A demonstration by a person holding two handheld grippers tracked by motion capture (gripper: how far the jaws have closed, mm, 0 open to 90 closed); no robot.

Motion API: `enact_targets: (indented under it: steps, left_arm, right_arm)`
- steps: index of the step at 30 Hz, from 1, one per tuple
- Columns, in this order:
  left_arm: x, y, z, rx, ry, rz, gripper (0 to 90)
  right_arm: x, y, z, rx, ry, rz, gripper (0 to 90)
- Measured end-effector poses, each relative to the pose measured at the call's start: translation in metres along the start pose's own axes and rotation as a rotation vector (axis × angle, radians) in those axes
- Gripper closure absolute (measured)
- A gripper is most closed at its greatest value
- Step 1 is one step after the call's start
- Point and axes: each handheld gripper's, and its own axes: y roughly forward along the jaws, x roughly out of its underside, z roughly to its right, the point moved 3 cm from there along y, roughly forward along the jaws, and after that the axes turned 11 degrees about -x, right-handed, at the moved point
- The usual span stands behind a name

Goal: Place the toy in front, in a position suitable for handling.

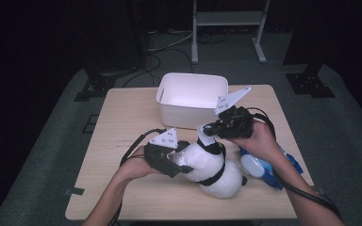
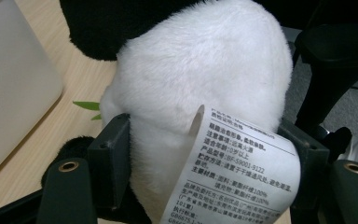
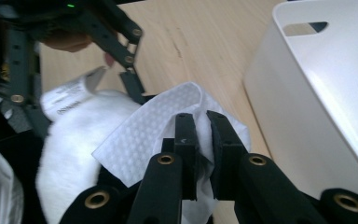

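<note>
On the wooden table [image 1: 122, 117] we see, from the high view, a white bin [image 1: 192, 100] standing at the far middle, and in front of it a plush panda [image 1: 214, 172], white with black parts, lying on its side near the front edge. Just right of the panda lies a blue and white packet [image 1: 259, 167], partly under the right forearm.

Our two forearms come in from the bottom. The left forearm goes up and to the right, with the hand wrapped around the left gripper [image 1: 185, 168], which lies low and nearly level and points right into the panda. In the left gripper view its jaws stand on both sides of a white furry part of the toy [image 2: 200, 79], pressed into the fur, so this gripper is pinching the panda. A printed label [image 2: 235, 172] of the toy curls up between the jaws.

The right forearm comes from the lower right corner and bends at the wrist, so that the right gripper [image 1: 206, 130] points to the left, above the upper end of the panda and just in front of the bin. In the right gripper view its jaws are almost together and clamp a white embossed wipe [image 3: 154, 126], which hangs over the white fur. The bin wall [image 3: 317, 102] is close on the right side.
</note>
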Motion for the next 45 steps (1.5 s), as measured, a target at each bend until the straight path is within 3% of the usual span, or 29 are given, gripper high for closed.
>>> enact_targets:
  steps: [5,10,17,34,39,45]
  left_arm:
    - [0.003,-0.001,-0.001,0.000,0.002,-0.004,30.3]
    - [0.007,-0.002,-0.002,-0.002,-0.021,-0.007,30.3]
    - [0.024,-0.007,-0.009,-0.012,-0.071,-0.024,30.3]
    - [0.054,-0.015,-0.009,-0.026,-0.119,-0.006,30.4]
    - [0.067,-0.018,-0.013,-0.037,-0.152,-0.021,30.5]
    - [0.073,-0.020,-0.013,-0.040,-0.155,-0.030,29.5]
  right_arm:
    - [0.005,0.000,0.008,0.003,0.032,0.005,82.4]
    - [0.008,0.003,0.010,-0.006,0.041,0.008,82.2]
    - [0.021,0.016,0.002,-0.048,0.050,-0.012,81.7]
    - [0.040,0.034,-0.009,-0.120,0.069,0.018,81.6]
    - [0.052,0.042,-0.010,-0.140,0.079,-0.015,81.6]
    - [0.057,0.045,-0.011,-0.150,0.086,-0.013,81.7]
